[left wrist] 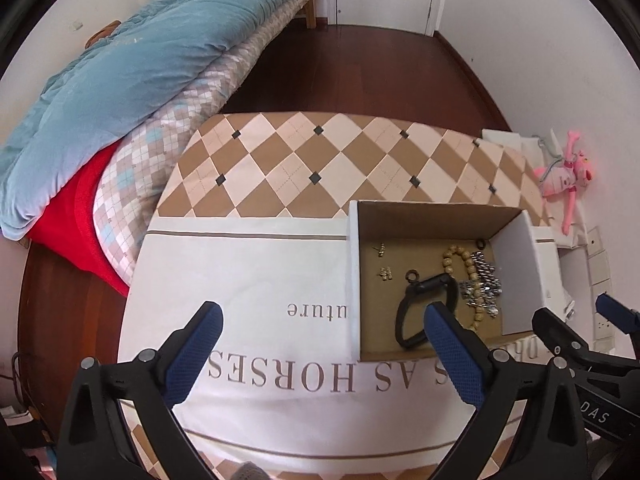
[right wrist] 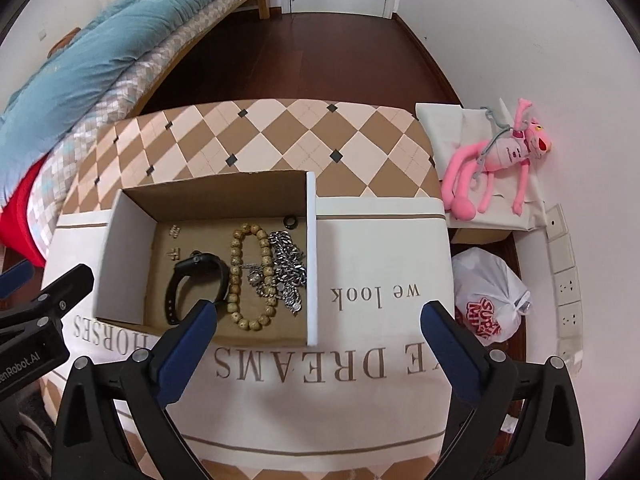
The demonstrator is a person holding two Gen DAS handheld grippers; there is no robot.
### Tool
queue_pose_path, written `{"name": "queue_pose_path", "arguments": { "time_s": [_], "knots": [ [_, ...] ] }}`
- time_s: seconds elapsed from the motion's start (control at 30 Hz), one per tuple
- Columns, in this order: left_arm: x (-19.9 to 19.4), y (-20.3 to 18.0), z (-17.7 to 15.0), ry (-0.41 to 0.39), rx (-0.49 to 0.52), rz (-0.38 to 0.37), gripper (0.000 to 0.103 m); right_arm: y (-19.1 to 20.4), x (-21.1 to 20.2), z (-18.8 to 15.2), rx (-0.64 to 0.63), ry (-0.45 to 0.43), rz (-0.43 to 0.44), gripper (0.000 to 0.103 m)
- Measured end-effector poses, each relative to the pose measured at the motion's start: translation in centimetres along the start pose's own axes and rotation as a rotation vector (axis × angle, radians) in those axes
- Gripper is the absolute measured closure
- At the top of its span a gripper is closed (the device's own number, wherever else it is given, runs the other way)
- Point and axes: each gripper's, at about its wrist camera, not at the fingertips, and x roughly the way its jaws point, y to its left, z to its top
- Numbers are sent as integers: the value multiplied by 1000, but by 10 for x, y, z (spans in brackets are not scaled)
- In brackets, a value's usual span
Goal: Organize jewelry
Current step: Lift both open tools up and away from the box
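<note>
An open cardboard box (right wrist: 120, 216) sits on the tabletop (right wrist: 380, 240), which is covered by a cloth with diamond checks and printed lettering; the box lies toward the middle, its long axis running from the near edge to the far one. Inside it, a wooden bead bracelet (right wrist: 250, 276) is stretched into a narrow oval pointing the same way, near to far. A tangled silver chain (right wrist: 288, 268) touches its right side against the box's right wall, and how its links are looped cannot be made out. A black watch (right wrist: 196, 280) lies left of the beads, its strap partly covered by the right tongs (right wrist: 318, 320). Two tiny gold pieces (right wrist: 173, 242) and a dark ring (right wrist: 289, 222) sit near the far wall, too small to identify further. Both the right tongs and the left tongs (left wrist: 320, 322) are spread wide, grasping nothing.
</note>
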Motion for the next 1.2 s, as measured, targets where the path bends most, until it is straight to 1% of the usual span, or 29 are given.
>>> {"name": "queue_pose_path", "arguments": {
  "time_s": [0.1,0.23,0.37,0.47,0.5,0.53,0.57,0.6,0.63,0.67,0.7,0.73,0.77,0.8,0.87,0.93,1.0,1.2],
  "knots": [
    [-21,2,-5,-33,-5,-5,0,-1,-17,-5,16,-22,17,0],
    [-55,4,-14,-79,-11,1,0,-4,-48,-14,28,-70,9,0],
    [-94,4,-24,-131,-13,-11,0,-7,-88,-25,34,-129,7,0],
    [-123,4,-31,-167,-12,-23,0,-11,-122,-35,43,-178,11,0],
    [-133,4,-33,-184,-5,-28,0,-13,-142,-39,48,-210,10,0],
    [-142,4,-36,-197,0,-30,0,-13,-142,-39,48,-210,10,0],
    [-153,3,-38,-213,5,-29,0,-13,-153,-42,48,-229,4,0],
    [-161,2,-40,-223,9,-29,0,-15,-178,-49,50,-267,5,0],
    [-169,1,-42,-232,12,-33,0,-15,-178,-49,50,-267,5,0],
    [-180,1,-45,-243,11,-40,0,-15,-198,-56,46,-300,-10,0],
    [-186,1,-47,-249,10,-42,0,-15,-198,-56,46,-300,-10,0],
    [-194,0,-49,-258,13,-44,0,-15,-206,-58,46,-313,-13,0],
    [-199,0,-51,-263,15,-47,0,-16,-227,-65,49,-345,-16,0],
    [-207,1,-54,-271,16,-48,0,-16,-227,-65,49,-345,-16,0],
    [-218,1,-58,-280,19,-45,0,-16,-252,-73,49,-381,-22,0],
    [-226,2,-61,-286,16,-49,0,-16,-258,-75,49,-387,-20,0],
    [-235,4,-63,-291,7,-43,0,-16,-276,-83,51,-404,-17,0],
    [-250,2,-71,-287,-3,-60,0,-16,-292,-90,56,-411,-3,0]
  ]
}}
